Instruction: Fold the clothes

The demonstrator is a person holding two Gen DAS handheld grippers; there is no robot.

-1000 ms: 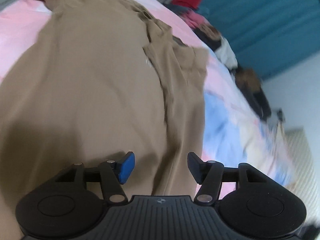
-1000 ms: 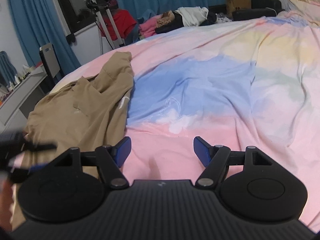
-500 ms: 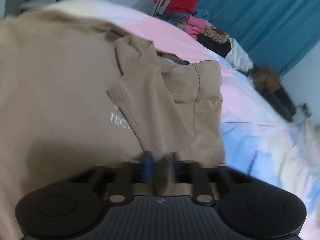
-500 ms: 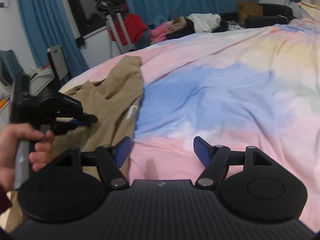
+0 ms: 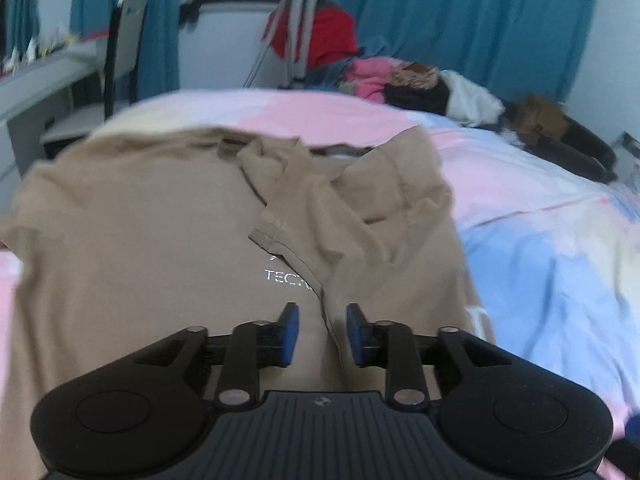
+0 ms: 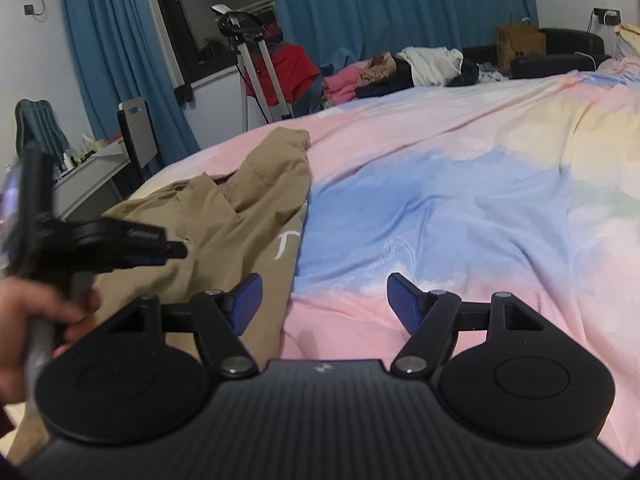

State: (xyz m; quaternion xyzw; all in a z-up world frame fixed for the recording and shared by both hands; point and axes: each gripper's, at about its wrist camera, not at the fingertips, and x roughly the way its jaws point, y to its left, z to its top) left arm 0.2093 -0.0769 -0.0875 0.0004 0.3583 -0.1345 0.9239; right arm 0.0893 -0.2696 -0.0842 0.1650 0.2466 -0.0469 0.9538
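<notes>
A tan T-shirt [image 5: 140, 260] with white lettering lies on the pastel bed cover [image 5: 540, 272], its right side and sleeve folded over onto the chest. My left gripper [image 5: 322, 334] hovers low over the shirt's near part. Its jaws are opening, and the folded edge runs between the blue pads without being pressed. The right wrist view shows the same shirt [image 6: 248, 216] at the left, with the left gripper [image 6: 160, 250] and the hand holding it above it. My right gripper [image 6: 324, 300] stands open and holds nothing, over the pink cover beside the shirt's right edge.
A heap of other clothes [image 6: 400, 70] lies at the bed's far edge before blue curtains. A tripod [image 6: 256, 76] draped with a red garment, a desk [image 6: 92, 168] and a chair stand beyond the bed on the left. A brown paper bag [image 6: 520, 46] is at the back right.
The left gripper shut on the shirt's folded side, then parted its jaws again while rolling upright and drawing back. It and its hand came into the right wrist view. The right gripper stayed put.
</notes>
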